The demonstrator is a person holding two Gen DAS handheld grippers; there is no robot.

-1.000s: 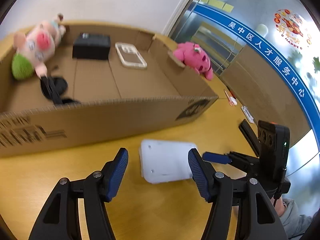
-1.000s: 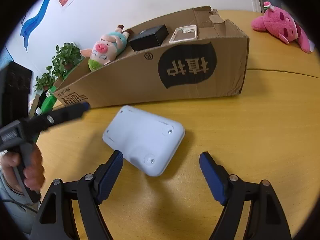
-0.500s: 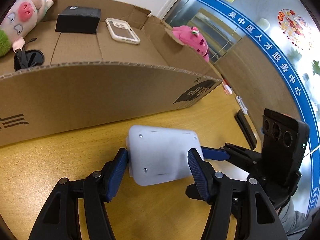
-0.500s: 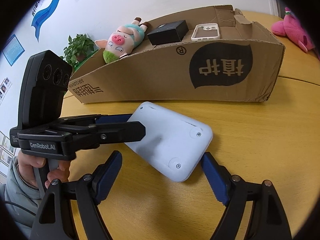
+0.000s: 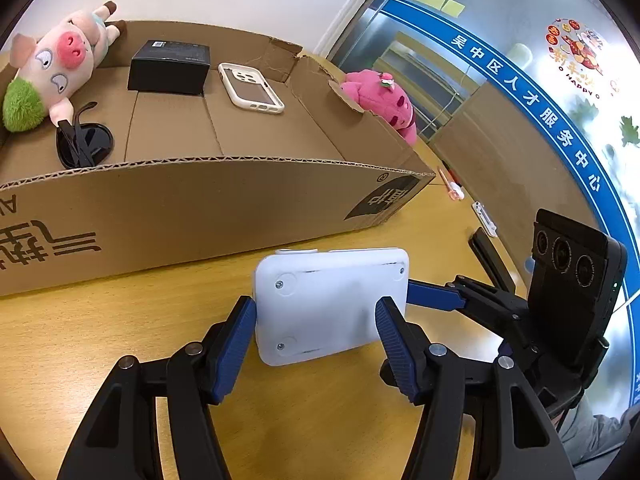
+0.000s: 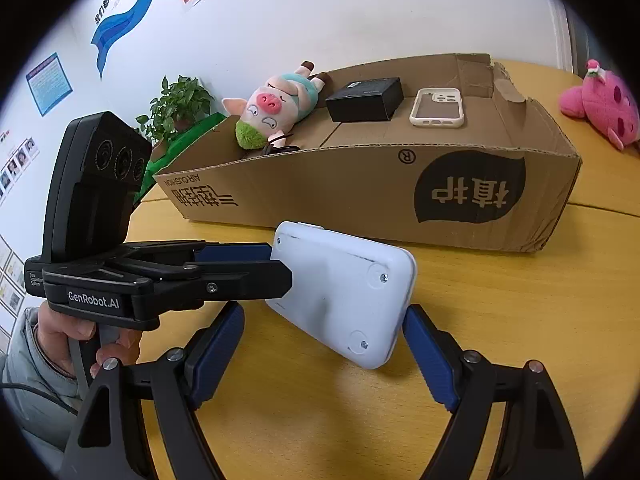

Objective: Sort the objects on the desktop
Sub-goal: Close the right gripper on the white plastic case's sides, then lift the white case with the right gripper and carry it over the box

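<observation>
Left gripper (image 5: 316,320) is clamping the white device (image 5: 328,304), lifted before the box (image 5: 192,200). Right gripper (image 6: 320,344) is standing open, its pad (image 6: 424,344) beside the device. Only the right view is showing the hand (image 6: 80,340); only the left, sunglasses (image 5: 82,142) inside the box.

White rounded device (image 5: 328,304), screw-studded back showing, tilted, centre frame. Cardboard box (image 5: 208,200) above it holds plush pig (image 5: 60,64), black box (image 5: 170,66), phone case (image 5: 250,88), sunglasses (image 5: 82,144).

"GenRobot.AI" on left hand-held gripper (image 6: 280,264); "AIR CUSHION" on cardboard box (image 6: 320,192).
</observation>
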